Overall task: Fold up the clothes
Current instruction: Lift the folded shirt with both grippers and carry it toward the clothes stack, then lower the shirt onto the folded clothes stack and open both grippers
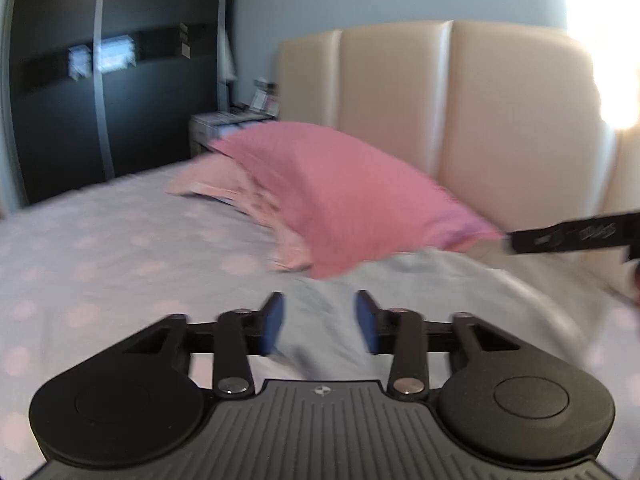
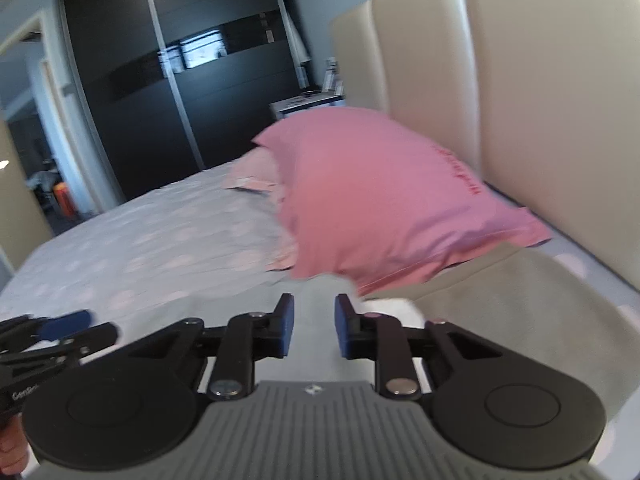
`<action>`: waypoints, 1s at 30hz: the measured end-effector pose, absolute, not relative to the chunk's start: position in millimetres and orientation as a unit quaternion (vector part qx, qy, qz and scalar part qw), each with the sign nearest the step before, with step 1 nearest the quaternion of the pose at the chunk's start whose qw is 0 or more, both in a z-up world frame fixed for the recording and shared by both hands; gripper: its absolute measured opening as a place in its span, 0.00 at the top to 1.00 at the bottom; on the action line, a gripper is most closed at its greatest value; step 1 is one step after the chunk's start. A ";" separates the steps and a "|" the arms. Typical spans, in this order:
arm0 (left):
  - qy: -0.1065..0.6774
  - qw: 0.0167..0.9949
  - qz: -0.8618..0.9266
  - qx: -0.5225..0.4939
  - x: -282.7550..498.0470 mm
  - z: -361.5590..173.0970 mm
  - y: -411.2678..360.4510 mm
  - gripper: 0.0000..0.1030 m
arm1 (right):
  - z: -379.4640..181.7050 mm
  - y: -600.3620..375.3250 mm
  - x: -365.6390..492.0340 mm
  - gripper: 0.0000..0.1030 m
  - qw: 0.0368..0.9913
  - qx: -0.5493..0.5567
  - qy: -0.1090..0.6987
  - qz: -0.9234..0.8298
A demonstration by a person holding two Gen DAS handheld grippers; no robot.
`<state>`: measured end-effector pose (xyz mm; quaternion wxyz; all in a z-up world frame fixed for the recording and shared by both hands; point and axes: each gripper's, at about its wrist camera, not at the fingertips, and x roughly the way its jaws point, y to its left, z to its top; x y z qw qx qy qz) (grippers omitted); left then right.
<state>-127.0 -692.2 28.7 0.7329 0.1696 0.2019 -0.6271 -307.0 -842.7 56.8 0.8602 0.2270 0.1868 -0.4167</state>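
Observation:
A pale grey-blue garment [image 1: 400, 280] lies spread on the bed in front of a pink pillow [image 1: 340, 200]. My left gripper [image 1: 320, 322] hovers low over its near part, blue pads apart, with nothing pressed between them. One black finger [image 1: 568, 236] of my right gripper reaches in from the right edge. In the right wrist view the garment [image 2: 500, 304] looks beige-grey, with a white fold beside the right pad. My right gripper [image 2: 315, 328] is open just above the cloth. My left gripper [image 2: 76, 330] shows at the lower left.
The bed sheet [image 1: 100, 260] is pale with faint pink dots. A cream padded headboard [image 1: 480, 100] stands behind the pillow, which rests on a paler pink pillow [image 1: 212, 184]. A nightstand [image 1: 216, 124] and a dark wardrobe [image 1: 120, 100] are at the far left.

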 end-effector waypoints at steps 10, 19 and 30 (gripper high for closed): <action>0.235 0.712 -0.622 0.228 -148.0 -28.5 -710.8 0.87 | -2.0 -840.9 -311.1 0.96 0.842 0.221 0.249 -0.425; 0.230 0.716 -0.629 0.197 -147.1 -18.9 -691.6 0.87 | -9.4 -841.4 -322.6 0.96 0.835 0.240 0.229 -0.439; 0.230 0.680 -0.665 0.207 -169.1 -33.5 -637.6 0.87 | -1.4 -766.7 -347.9 0.82 0.877 0.169 0.252 -0.372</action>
